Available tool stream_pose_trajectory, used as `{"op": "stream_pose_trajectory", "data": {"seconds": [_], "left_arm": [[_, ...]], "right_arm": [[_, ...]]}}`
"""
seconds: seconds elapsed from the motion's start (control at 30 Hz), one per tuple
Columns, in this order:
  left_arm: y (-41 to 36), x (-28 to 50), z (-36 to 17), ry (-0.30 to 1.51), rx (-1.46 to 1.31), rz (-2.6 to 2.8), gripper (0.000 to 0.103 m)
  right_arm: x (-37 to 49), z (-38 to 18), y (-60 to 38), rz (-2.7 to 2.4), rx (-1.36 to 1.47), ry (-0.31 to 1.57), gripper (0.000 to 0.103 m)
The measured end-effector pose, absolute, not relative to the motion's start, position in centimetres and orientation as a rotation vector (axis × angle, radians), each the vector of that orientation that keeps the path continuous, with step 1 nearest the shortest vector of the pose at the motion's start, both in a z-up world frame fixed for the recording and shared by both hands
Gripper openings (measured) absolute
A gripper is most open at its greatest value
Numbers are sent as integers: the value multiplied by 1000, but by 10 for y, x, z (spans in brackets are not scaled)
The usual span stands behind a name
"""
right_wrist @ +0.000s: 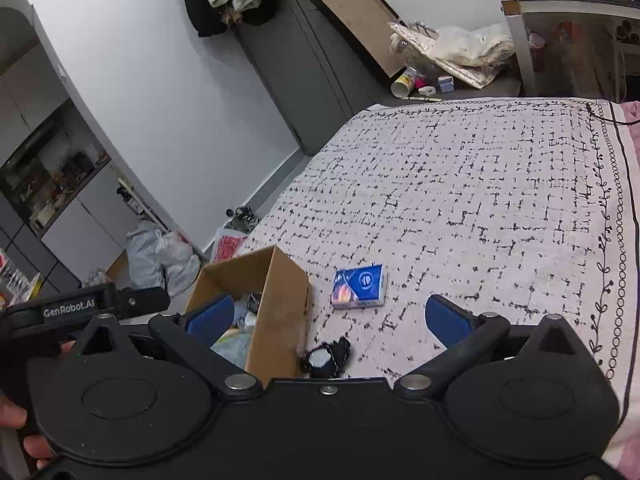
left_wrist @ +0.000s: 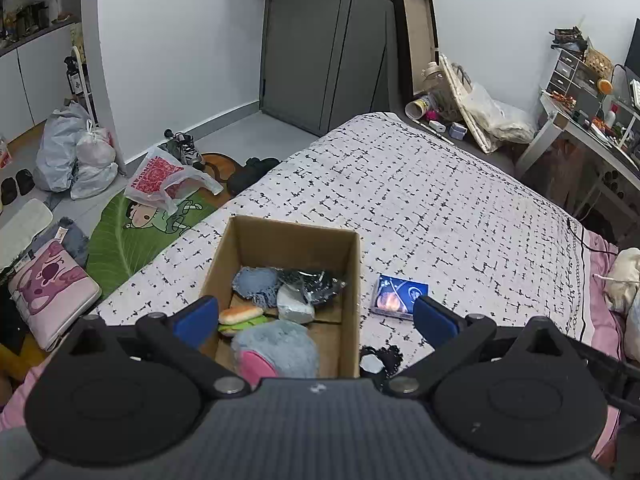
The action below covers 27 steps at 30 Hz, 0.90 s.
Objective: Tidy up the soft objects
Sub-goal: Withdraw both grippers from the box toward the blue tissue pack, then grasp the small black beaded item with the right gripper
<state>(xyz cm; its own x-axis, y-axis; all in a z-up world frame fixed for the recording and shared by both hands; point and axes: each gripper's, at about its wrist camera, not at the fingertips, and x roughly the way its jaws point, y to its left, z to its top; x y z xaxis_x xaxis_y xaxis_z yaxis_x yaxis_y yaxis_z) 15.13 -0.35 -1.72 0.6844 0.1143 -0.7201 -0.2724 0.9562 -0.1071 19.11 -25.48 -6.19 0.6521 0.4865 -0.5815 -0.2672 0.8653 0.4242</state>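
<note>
Patterned bedspread [right_wrist: 460, 184], both tongs [left_wrist: 316, 316] [right_wrist: 328, 316] spread wide above cardboard box [left_wrist: 288, 248]

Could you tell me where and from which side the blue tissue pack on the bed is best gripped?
The blue tissue pack lies flat on the bedspread, clear of the cardboard box. Probably bring the open right hand-held gripper down from above, closing across its two long edges.

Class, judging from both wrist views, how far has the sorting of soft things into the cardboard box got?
Done: the cardboard box holds a burger toy and a fluffy blue plush. In hand: nothing; left gripper and right gripper are open. Left: blue tissue pack and black-and-white item on the bedspread.
</note>
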Motion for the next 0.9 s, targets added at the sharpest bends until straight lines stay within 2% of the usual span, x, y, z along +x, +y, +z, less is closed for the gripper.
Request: {"op": "stream_pose_trajectory", "data": {"seconds": [0.63,0.73,0.8,0.9], "left_arm": [[-63,161,-36,830,-237,227,100],[-69,166,-41,830,-244,199,100],[-74,170,-44,830,-231,191,97],[-79,178,-49,846,-226,160,92]], "right_arm": [[195,-94,-320,389,471,768,102],[201,-107,-324,392,510,812,95],[205,-116,-325,391,541,835,86],[206,-126,-321,398,560,855,84]]}}
